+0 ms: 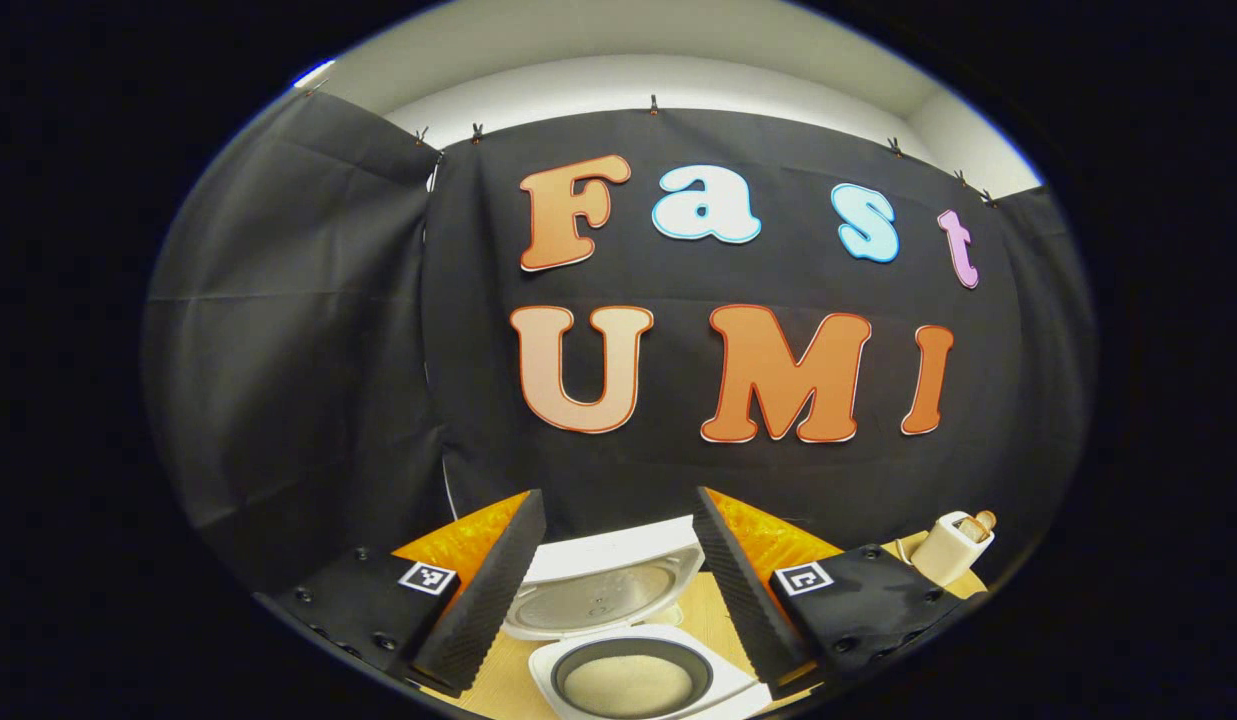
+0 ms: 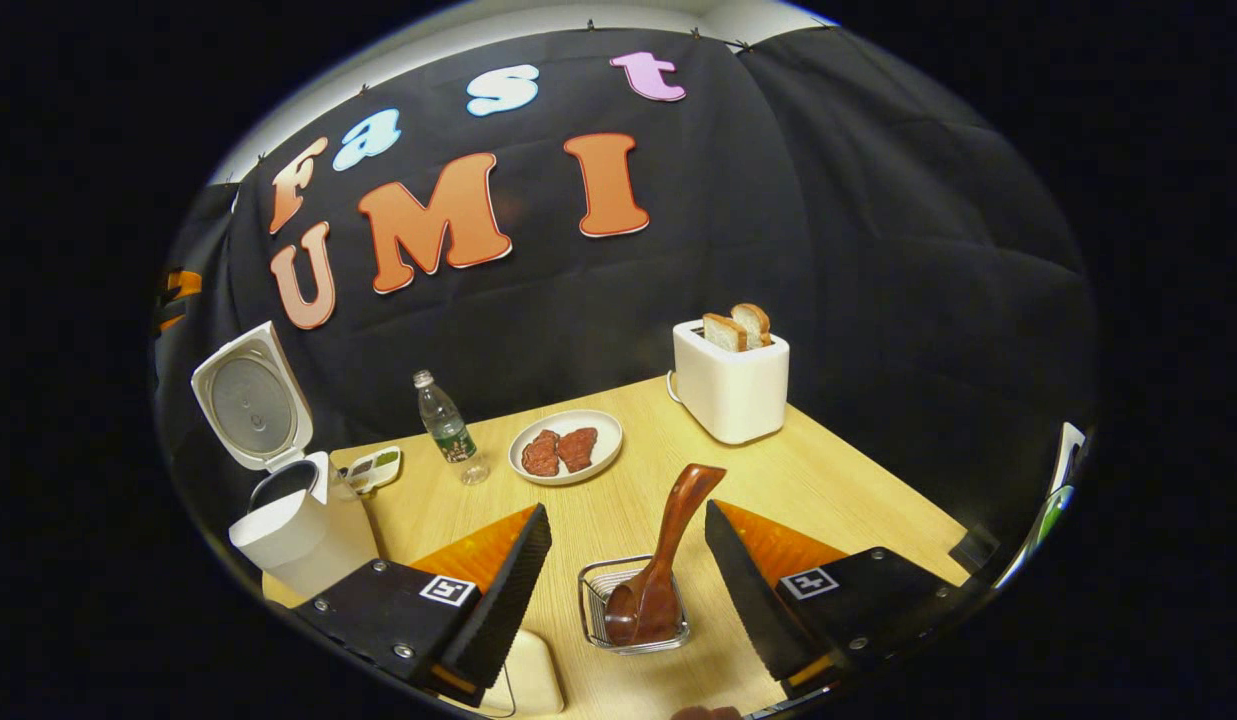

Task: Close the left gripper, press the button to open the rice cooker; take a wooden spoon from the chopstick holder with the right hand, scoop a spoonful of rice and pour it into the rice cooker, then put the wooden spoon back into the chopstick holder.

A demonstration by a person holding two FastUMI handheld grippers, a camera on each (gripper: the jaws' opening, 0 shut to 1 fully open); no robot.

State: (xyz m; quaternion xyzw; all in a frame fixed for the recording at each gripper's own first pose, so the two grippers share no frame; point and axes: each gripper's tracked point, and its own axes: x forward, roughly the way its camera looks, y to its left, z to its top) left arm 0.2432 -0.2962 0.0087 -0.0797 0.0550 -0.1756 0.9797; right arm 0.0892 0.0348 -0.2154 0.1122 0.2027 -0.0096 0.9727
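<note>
The white rice cooker (image 1: 544,676) sits below my left gripper (image 1: 616,498), its lid (image 1: 603,590) swung up and back. Pale rice (image 1: 628,686) lies in its dark inner pot. The left gripper is open, hanging above the cooker with nothing between its fingers. In the right gripper view the cooker (image 2: 298,540) stands at the left with its lid (image 2: 248,395) upright. A brown wooden spoon (image 2: 668,550) stands bowl-down in a wire chopstick holder (image 2: 590,600), its handle leaning up to the right. My right gripper (image 2: 626,510) is open, one finger on each side of the spoon, not touching it.
On the light wooden table (image 2: 838,480) are a white toaster (image 2: 730,385) with two bread slices, a plate of meat (image 2: 566,446), a small water bottle (image 2: 448,428) and a small compartment dish (image 2: 373,468). A cream object (image 2: 526,680) lies under the right gripper's left finger.
</note>
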